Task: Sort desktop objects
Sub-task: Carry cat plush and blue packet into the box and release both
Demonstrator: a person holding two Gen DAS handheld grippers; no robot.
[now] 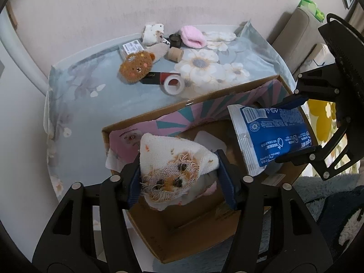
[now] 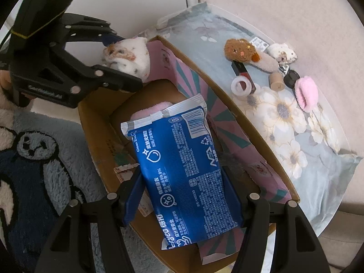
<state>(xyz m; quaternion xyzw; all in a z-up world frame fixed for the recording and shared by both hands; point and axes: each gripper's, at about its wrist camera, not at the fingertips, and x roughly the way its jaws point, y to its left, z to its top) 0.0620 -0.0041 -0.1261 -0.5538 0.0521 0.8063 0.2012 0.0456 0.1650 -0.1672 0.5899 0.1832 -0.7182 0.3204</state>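
My left gripper (image 1: 179, 177) is shut on a white sock with an orange animal face (image 1: 173, 159) and holds it above the open cardboard box (image 1: 182, 232). It also shows in the right wrist view (image 2: 127, 56). My right gripper (image 2: 184, 193) is shut on a blue wet-wipes pack (image 2: 182, 170) and holds it over the box (image 2: 95, 136); the pack shows in the left wrist view (image 1: 273, 132). A pink item (image 2: 147, 111) lies inside the box under the pack.
On the floral tablecloth (image 1: 91, 104) lie a brown plush bear (image 1: 136, 67), a tape roll (image 1: 174, 85), a red and black box (image 1: 157, 77), a wooden cylinder (image 1: 175, 54), a black lid (image 1: 175, 39), a pink sock (image 1: 193, 36), another white sock (image 1: 152, 33). A panda rug (image 2: 34, 159) lies beside the box.
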